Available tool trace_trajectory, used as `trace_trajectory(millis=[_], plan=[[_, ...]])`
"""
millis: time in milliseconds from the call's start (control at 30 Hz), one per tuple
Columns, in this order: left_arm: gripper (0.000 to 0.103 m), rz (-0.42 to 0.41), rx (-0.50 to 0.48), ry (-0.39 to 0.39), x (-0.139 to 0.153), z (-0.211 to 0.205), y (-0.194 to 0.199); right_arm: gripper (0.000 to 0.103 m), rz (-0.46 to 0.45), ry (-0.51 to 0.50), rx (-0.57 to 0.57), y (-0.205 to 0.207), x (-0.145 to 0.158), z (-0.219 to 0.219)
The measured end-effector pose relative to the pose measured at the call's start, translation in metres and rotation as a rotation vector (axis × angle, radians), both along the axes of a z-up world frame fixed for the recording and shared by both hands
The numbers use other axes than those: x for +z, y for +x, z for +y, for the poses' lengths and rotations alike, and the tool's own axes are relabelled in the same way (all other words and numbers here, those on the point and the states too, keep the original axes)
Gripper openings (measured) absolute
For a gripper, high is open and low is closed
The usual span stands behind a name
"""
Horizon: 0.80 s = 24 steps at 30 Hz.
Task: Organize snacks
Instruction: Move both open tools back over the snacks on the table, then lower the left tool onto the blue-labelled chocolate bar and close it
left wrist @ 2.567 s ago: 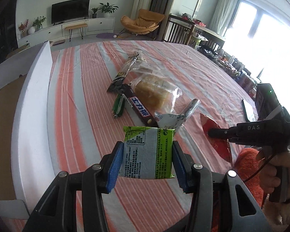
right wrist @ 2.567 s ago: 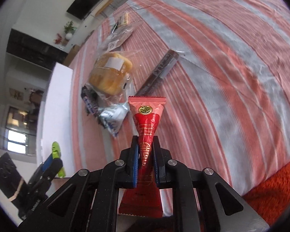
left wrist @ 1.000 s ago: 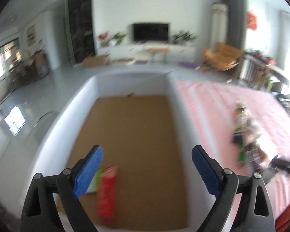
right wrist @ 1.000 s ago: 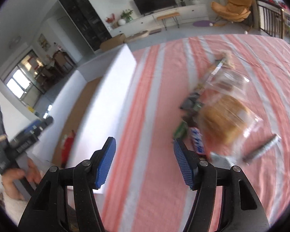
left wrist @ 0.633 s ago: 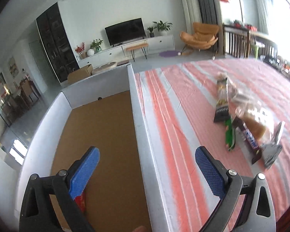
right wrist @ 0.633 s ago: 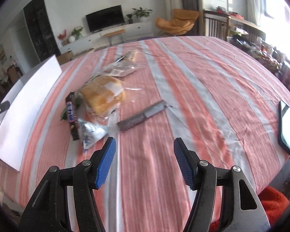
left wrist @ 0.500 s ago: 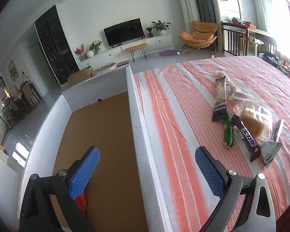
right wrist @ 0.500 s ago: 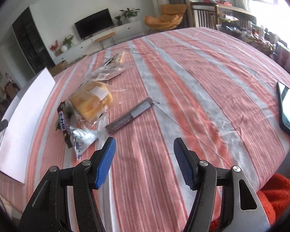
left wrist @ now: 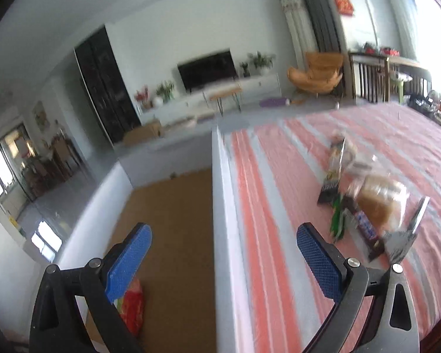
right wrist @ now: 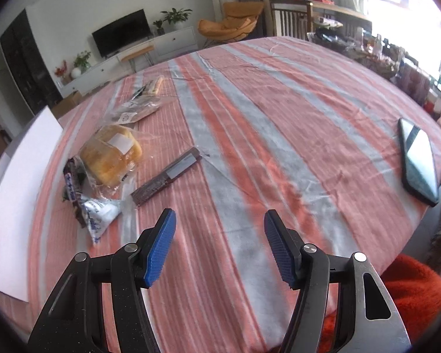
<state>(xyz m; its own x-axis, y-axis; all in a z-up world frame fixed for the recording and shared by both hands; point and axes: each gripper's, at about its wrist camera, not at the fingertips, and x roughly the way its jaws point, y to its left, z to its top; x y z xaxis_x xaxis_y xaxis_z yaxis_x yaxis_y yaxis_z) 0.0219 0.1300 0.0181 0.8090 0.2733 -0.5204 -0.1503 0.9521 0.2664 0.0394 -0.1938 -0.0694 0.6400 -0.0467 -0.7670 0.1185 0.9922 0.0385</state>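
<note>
Here, left claw (left wrist: 223, 253) spread astride box wall (left wrist: 222, 206), right claw (right wrist: 220, 245) opening, empty, above bare tablecloth (right wrist: 279, 135).

Two black-framed grippers — left gripper (left wrist: 223, 253), right gripper (right wrist: 220, 245) — blue cross-hatched pads, silver pivot screws

Right gripper (right wrist: 219, 242) jaws opening, nothing between; bread bag (right wrist: 111, 153), dark bar (right wrist: 166, 178), phone (right wrist: 419, 164) on striped cloth (right wrist: 250, 117)

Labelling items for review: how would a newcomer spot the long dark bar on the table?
Start from the striped tablecloth. The snack pile sits toward its left; right of the bagged bread lies the long dark bar, alone. It is flat, slim and brown with a pale label, apart from the heap.
</note>
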Motion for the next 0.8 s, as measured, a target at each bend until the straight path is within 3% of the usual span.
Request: trace_trajectory(millis=[67,133,233,333,467,533,800], plan=[[0.1,-0.05,-0.05,-0.004,0.014,-0.019,-0.01,0.076,0.017,-0.114,0.004,0.004,-0.002,0.003],[0.103,-0.055,-0.12,-0.039,0.022,-0.036,-0.017,0.076,0.045,-0.122,-0.016,0.006,-0.01,-0.002],[0.103,0.057,-0.256,-0.16,0.013,-0.062,-0.014,0.076,0.085,-0.081,-0.044,0.01,-0.017,-0.014],[0.103,0.197,-0.321,-0.253,-0.019,-0.085,-0.001,0.076,0.102,-0.063,-0.053,0.011,-0.021,-0.019],[0.103,0.336,-0.314,-0.272,-0.069,-0.106,0.024,0.076,0.117,-0.047,-0.057,0.012,-0.024,-0.022],[0.103,0.367,-0.303,-0.282,-0.086,-0.108,0.03,0.076,0.122,-0.039,-0.061,0.012,-0.025,-0.024],[0.103,0.391,-0.267,-0.251,-0.123,-0.111,0.045,0.076,0.145,-0.024,-0.06,0.015,-0.029,-0.024]])
